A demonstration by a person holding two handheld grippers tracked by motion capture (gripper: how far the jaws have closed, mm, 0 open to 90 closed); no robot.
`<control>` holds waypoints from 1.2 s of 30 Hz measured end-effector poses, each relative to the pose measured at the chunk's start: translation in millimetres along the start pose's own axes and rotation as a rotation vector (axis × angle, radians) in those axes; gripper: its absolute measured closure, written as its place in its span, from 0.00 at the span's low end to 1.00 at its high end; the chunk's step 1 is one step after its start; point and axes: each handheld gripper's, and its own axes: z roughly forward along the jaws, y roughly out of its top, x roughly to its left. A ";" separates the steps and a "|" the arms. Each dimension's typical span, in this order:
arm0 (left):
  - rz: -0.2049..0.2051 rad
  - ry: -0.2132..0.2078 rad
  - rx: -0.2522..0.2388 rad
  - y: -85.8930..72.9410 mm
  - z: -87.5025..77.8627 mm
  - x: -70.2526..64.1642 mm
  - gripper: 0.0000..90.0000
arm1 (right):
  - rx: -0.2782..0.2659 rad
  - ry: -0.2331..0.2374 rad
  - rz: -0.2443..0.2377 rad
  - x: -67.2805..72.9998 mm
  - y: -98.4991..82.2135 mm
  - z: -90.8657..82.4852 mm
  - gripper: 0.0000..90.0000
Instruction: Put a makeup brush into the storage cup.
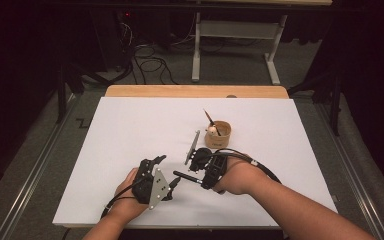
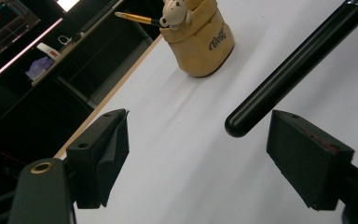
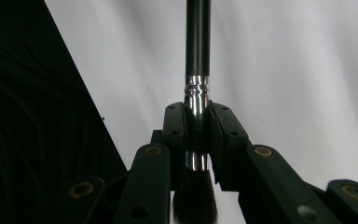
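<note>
The long black-handled brush [image 3: 198, 42] is clamped at its silver ferrule by the right gripper [image 3: 196, 135], its light, rigid, likely slippery handle end offered between the parted left gripper [image 2: 198, 154] jaws above the white surface [image 1: 130, 130]

White tabletop [image 1: 130, 130], tan holder cup [image 1: 219, 134], thin brush in it [image 1: 209, 118], floor cables [image 1: 150, 57]

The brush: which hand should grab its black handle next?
Probably the left. The left gripper is open, with the handle end of the brush just ahead of its jaws. The right gripper already clamps the silver collar.
</note>
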 end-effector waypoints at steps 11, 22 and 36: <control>0.055 -0.032 0.013 1.6 1.8 -8.3 0.29 | 0.029 0.013 -0.024 4.1 5.2 1.5 0.88; 0.082 -0.057 -0.006 2.2 -0.2 -11.1 0.38 | 0.034 0.022 -0.029 3.7 9.2 -0.7 0.88; 0.102 -0.073 -0.017 2.4 -2.1 -11.4 0.50 | 0.039 0.022 -0.032 5.2 14.5 -2.2 0.88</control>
